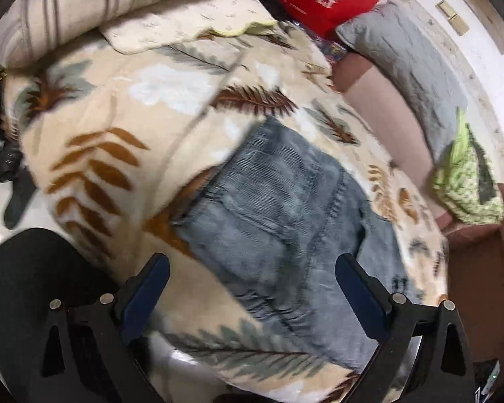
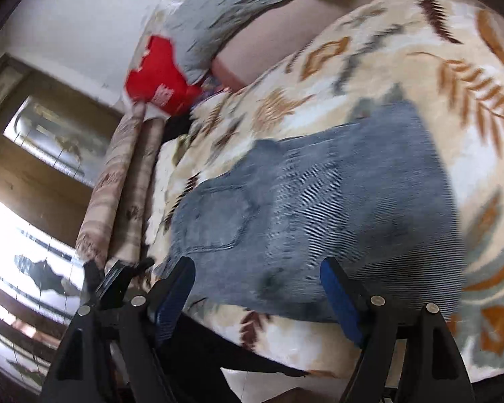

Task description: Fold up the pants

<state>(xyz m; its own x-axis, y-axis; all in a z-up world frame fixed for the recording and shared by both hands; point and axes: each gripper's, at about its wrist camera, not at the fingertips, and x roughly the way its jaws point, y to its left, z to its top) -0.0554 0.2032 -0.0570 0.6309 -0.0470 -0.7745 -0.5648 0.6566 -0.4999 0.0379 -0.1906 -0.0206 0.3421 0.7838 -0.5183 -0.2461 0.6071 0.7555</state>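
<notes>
Left gripper (image 1: 252, 270) and right gripper (image 2: 257, 273) both point forward, blue-padded jaws spread wide apart, gripping nothing.

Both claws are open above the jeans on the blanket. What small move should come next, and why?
Probably lower the right claw onto the near edge of the jeans and close it. Both it and the left claw are open and hold nothing, and the jeans lie on the blanket.

Your right gripper (image 2: 257, 294) hangs with its blue-padded fingers (image 2: 173, 288) spread wide, nothing between them. Just ahead, the faded blue denim pants (image 2: 319, 208) lie folded on the cream fleece blanket with brown and grey leaf prints (image 2: 403, 67). A red bag (image 2: 158, 77) sits far behind.
</notes>
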